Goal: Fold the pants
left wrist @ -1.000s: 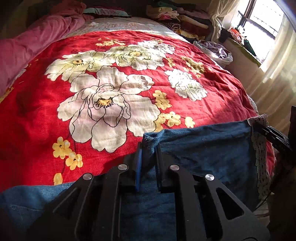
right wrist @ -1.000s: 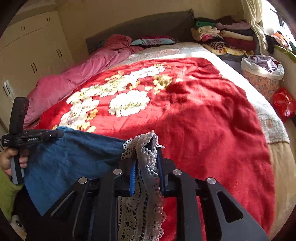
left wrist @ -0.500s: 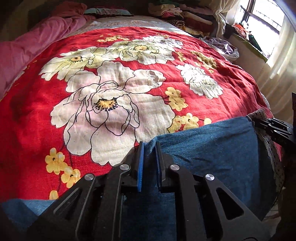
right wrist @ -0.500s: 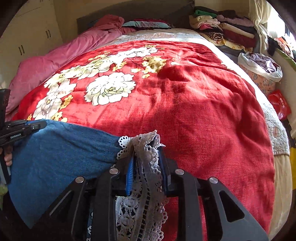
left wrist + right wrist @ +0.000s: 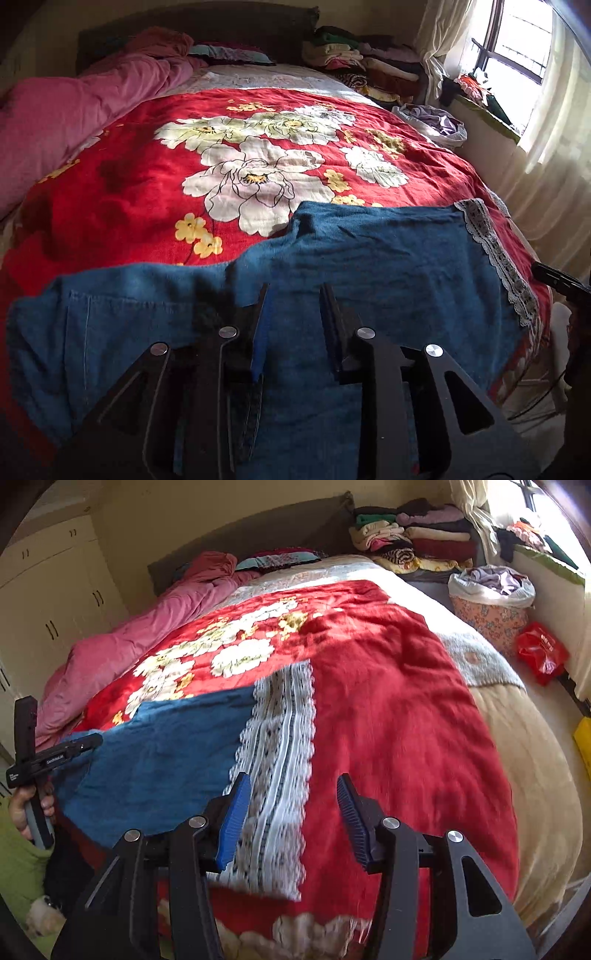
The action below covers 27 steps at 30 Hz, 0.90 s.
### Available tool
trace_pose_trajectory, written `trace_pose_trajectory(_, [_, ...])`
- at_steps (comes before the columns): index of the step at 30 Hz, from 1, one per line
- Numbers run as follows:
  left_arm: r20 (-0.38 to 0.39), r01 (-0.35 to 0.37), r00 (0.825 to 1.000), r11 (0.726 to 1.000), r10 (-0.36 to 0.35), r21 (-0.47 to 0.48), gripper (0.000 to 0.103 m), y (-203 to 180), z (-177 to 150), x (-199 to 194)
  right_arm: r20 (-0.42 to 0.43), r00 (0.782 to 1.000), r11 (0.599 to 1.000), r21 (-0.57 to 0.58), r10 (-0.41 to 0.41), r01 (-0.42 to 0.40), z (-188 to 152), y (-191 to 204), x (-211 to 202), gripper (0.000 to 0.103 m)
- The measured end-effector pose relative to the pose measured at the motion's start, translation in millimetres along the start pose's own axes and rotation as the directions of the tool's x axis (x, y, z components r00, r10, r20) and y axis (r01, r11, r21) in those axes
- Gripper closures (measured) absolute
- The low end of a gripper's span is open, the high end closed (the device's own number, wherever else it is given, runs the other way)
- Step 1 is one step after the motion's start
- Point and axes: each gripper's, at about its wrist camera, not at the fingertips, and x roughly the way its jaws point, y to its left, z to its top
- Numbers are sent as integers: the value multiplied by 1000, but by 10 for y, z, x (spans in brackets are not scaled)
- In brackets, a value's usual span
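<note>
On bed | pants flat, long axis 9-to-3 (lace hem at 3) | left tongs, right tongs just opened, gripping nothing, right nearer hem.

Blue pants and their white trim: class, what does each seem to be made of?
Blue pants: probably denim, matte, with stitched seams and a pocket outline. White trim: apparently lace, with openwork pattern and scalloped edges.

Blue denim pants, matt and coarse-woven, are trimmed with white openwork lace. A fuzzy red flowered cloth blanket is seen beneath. Matt black plastic gripper arms carry shiny metal rivets and ribbed blue pads.
</note>
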Motion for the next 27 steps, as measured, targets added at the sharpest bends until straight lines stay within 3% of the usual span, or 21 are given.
trace_pose_trajectory(5, [-34, -49, 998, 998, 50, 31, 72, -41, -409, -127, -47, 997, 995, 82, 53, -49, -294, -19, -14, 56])
trace_pose_trajectory(10, [-54, -95, 994, 995, 98, 42, 65, -38, -521, -147, -84, 992, 986, 147, 91, -77, -362, -23, 143, 55])
trace_pose_trajectory(11, [-63, -103, 992, 994, 106, 49, 62, -49, -529, -126, -93, 992, 988, 138, 89, -76, -372, -1, 165, 58])
trace_pose_trajectory(13, [-77, -124, 989, 990, 129, 67, 61, -85, -563, -80, -96, 992, 990, 120, 87, -75, -380, 61, 193, 74])
trace_pose_trajectory(14, [-83, -132, 987, 988, 138, 76, 60, -97, -574, -61, -80, 993, 991, 111, 83, -74, -379, 90, 171, 82])
trace_pose_trajectory(16, [-87, -132, 987, 989, 138, 69, 60, -82, -573, -65, -42, 997, 996, 50, 72, -70, -372, 166, 53, 85])
trace_pose_trajectory(21, [-104, -134, 985, 989, 140, 59, 60, -55, -589, -35, -77, 996, 998, -64, -34, 29, -396, 222, -28, 86])
trace_pose_trajectory(23, [-107, -137, 984, 989, 143, 64, 60, -63, -593, -29, -121, 991, 996, -65, -61, 53, -464, 204, 107, 85])
trace_pose_trajectory(27, [-107, -123, 986, 991, 128, 51, 60, -32, -601, -40, -124, 990, 997, -50, -68, 62, -516, 181, 184, 84])
